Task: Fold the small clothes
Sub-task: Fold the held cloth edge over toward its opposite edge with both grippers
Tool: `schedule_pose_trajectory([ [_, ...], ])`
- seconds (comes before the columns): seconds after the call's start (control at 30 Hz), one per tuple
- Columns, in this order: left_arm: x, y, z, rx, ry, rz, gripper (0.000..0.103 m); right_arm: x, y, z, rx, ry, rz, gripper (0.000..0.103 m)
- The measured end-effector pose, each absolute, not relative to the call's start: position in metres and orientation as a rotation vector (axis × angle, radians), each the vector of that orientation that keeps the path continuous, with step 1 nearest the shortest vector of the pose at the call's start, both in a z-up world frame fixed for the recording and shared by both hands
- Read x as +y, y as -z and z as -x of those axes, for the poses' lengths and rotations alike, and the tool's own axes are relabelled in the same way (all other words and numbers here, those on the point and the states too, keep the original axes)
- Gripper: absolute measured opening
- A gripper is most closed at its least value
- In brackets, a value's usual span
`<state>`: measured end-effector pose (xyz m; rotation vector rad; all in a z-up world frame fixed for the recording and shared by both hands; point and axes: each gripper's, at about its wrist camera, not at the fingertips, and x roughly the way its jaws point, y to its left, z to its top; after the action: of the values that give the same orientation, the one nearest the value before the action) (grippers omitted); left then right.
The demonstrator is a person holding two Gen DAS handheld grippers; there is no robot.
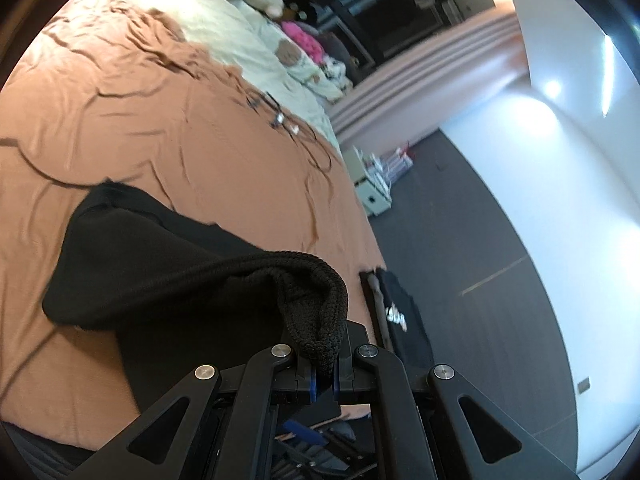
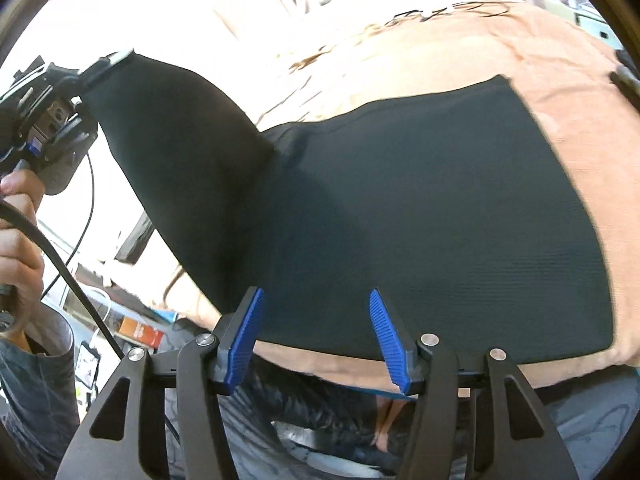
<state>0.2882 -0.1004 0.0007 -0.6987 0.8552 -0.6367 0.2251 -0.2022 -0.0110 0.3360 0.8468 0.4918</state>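
Bedroom — rumpled tan bedspread (image 1: 168,128), dark floor (image 1: 460,240). Left gripper (image 1: 325,376) clamps black garment (image 2: 420,220); right gripper (image 2: 320,336) spread wide — holding nothing.

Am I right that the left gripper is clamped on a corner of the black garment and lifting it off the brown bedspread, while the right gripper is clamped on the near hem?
Not quite. The right gripper is open; in the right wrist view its blue fingers stand apart, holding nothing. The left gripper is indeed clamped on the black garment, lifting that corner off the brown bedspread.
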Motion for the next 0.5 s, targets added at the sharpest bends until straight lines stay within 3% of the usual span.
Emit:
schedule_pose_trajectory([
  [0.5,-0.212,0.046,-0.304,1.028,0.730,0.578,0.004,-0.259,0.018,-0.202,0.844,-0.393,-0.421,0.053],
])
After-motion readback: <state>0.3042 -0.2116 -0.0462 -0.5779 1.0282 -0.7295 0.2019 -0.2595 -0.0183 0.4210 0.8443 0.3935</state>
